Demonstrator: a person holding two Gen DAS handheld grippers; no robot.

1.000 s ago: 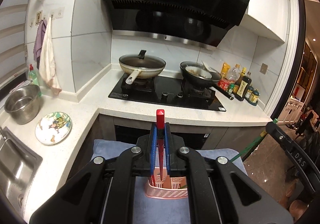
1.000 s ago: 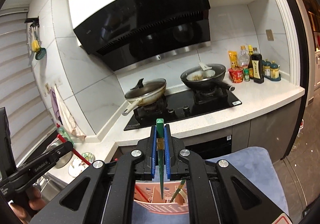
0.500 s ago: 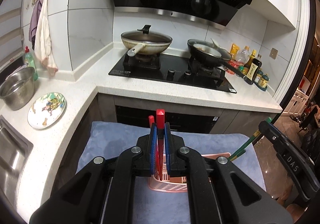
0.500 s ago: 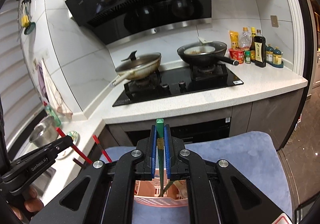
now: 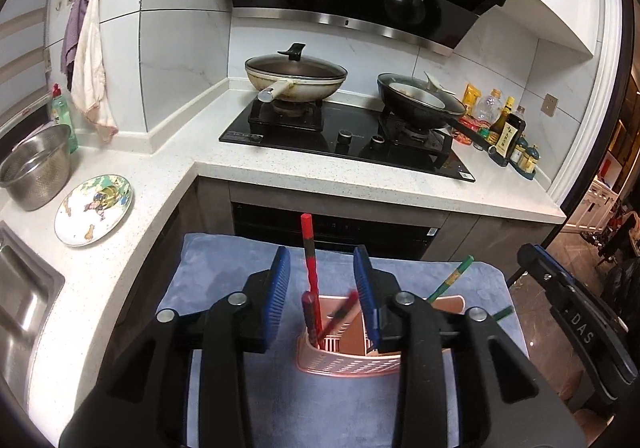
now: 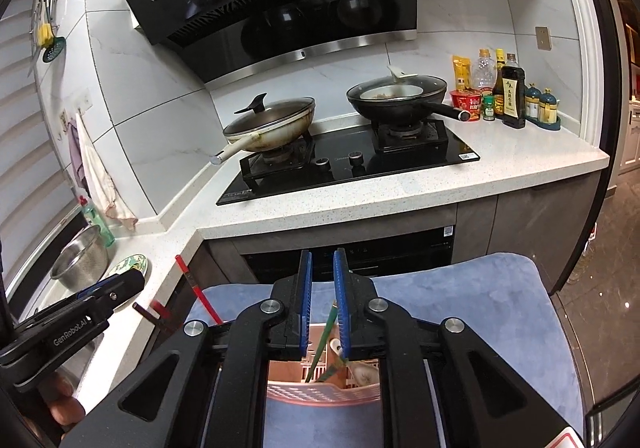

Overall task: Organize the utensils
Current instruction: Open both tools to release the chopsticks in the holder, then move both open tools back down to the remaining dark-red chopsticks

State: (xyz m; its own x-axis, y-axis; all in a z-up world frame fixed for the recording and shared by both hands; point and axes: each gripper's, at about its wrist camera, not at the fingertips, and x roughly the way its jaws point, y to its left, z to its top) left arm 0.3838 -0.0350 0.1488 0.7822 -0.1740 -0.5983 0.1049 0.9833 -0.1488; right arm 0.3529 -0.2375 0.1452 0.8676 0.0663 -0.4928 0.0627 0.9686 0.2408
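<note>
A pink slotted utensil basket (image 5: 348,362) stands on a blue cloth (image 5: 240,388). My left gripper (image 5: 322,276) hovers just above it with its jaws opening. A red chopstick (image 5: 310,260) stands loose in the basket between the pads, and a second red one (image 5: 344,308) is a blur tipping over inside. My right gripper (image 6: 322,280) is over the same basket (image 6: 320,392), jaws opening too. A green chopstick (image 6: 326,332) has slid down between its pads into the basket, leaning by the right pad without being pinched. Another green chopstick (image 5: 450,282) sticks out at the right.
Beyond the cloth runs a white counter (image 5: 360,184) with a black hob, a lidded cream pan (image 5: 296,78) and a black pan (image 5: 416,100). A patterned plate (image 5: 94,208), a steel bowl (image 5: 38,164) and a sink sit left. Bottles (image 6: 512,96) stand at the far right.
Both grippers sank toward the basket, then their jaws parted. The red chopsticks and the green chopstick left the pads and dropped into the basket.
</note>
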